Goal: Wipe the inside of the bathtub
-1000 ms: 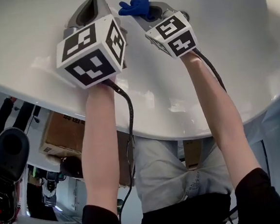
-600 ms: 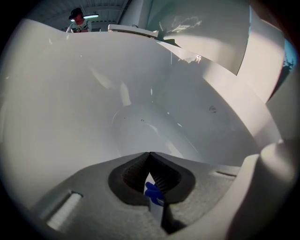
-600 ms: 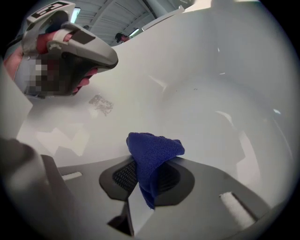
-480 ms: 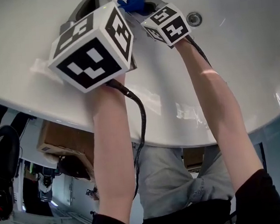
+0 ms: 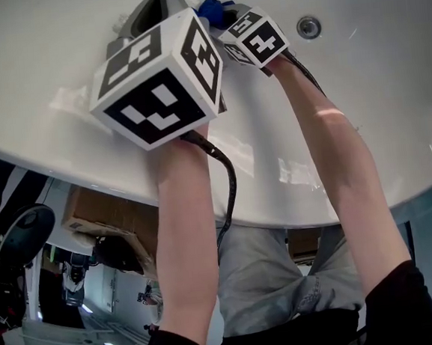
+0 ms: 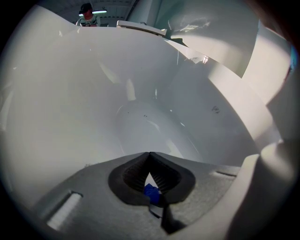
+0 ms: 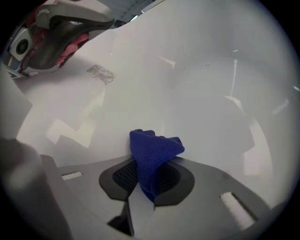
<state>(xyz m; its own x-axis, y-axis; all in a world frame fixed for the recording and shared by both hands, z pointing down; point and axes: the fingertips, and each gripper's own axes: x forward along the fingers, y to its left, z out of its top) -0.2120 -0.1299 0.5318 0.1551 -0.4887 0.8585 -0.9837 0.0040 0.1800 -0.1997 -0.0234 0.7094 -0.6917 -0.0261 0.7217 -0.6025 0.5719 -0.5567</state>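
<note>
I work inside a white bathtub (image 5: 54, 39). Its surface is smooth and glossy and carries soft reflections of light. The wall bends down into a rounded bottom without any sharp corner. In the head view the curved rim (image 5: 293, 191) runs across under both forearms, and below it I see a cardboard box (image 5: 103, 208) on the room floor. A round metal fitting (image 5: 308, 26) sits in the tub wall, to the right of the right gripper.

The two grippers are close beside each other over the inner wall. Ahead of them the wall is wide and bare, so there is free room to the left and to the right.

The right gripper (image 7: 152, 164) is closed on the cloth (image 7: 154, 147). This cloth is blue and knitted, and it stands up folded above the dark ribbed pads, close to the tub wall. I cannot tell if it touches the wall.

The left gripper (image 6: 150, 154) has its jaws together at the tips. A small blue bit shows in the slit between its pads.
</note>
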